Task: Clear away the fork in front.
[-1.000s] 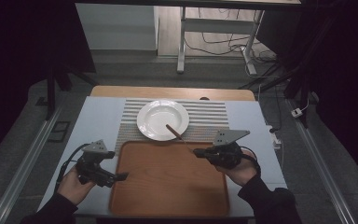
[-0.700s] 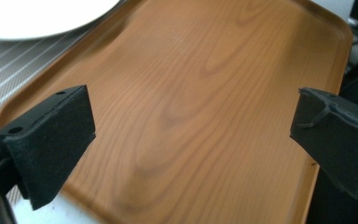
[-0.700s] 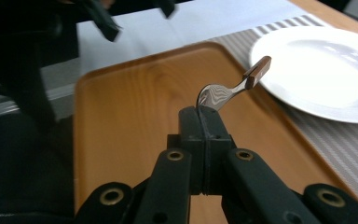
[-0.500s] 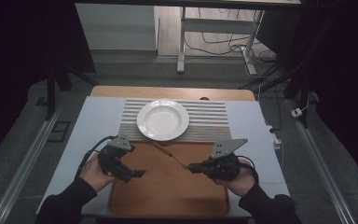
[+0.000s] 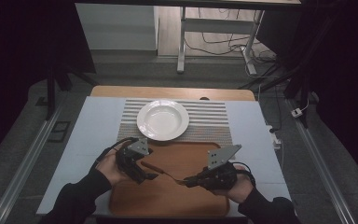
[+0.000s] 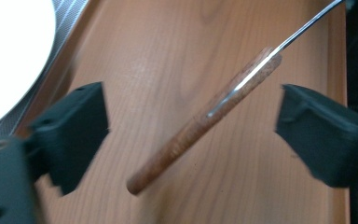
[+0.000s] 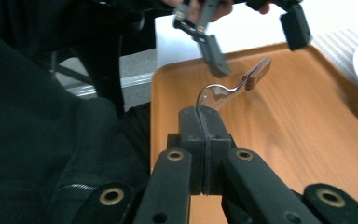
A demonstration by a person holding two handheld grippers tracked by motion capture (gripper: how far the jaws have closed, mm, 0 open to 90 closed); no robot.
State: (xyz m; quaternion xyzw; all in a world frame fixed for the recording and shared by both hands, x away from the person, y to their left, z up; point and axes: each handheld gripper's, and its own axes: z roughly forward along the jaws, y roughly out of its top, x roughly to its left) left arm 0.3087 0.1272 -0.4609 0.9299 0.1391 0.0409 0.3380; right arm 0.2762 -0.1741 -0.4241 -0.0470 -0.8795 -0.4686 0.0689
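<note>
Two grippers are working low over a wooden tray (image 5: 193, 205) that is lying at the six o'clock end of a pale table (image 5: 93, 126). At about four o'clock on the tray, the right gripper (image 5: 188, 181) is pinching the metal end of a wood-handled utensil (image 5: 161, 171); in the right gripper view its jaws are standing pressed together on the curved steel, and the utensil (image 7: 235, 86) is reaching away toward twelve o'clock with its brown handle at the far tip. Whether the metal end is a fork or a spoon cannot be told. At about nine o'clock on the tray, the left gripper (image 5: 150, 177) is hanging with its jaws spread wide, one on either side of the handle and touching neither side of it. In the left gripper view the handle (image 6: 205, 121) is slanting from seven o'clock up to one o'clock between the two black pads (image 6: 77, 130), above the tray (image 6: 168, 42). A white plate (image 5: 162, 120) is sitting at twelve o'clock of the tray on a striped placemat (image 5: 209, 123), apart from both grippers.
</note>
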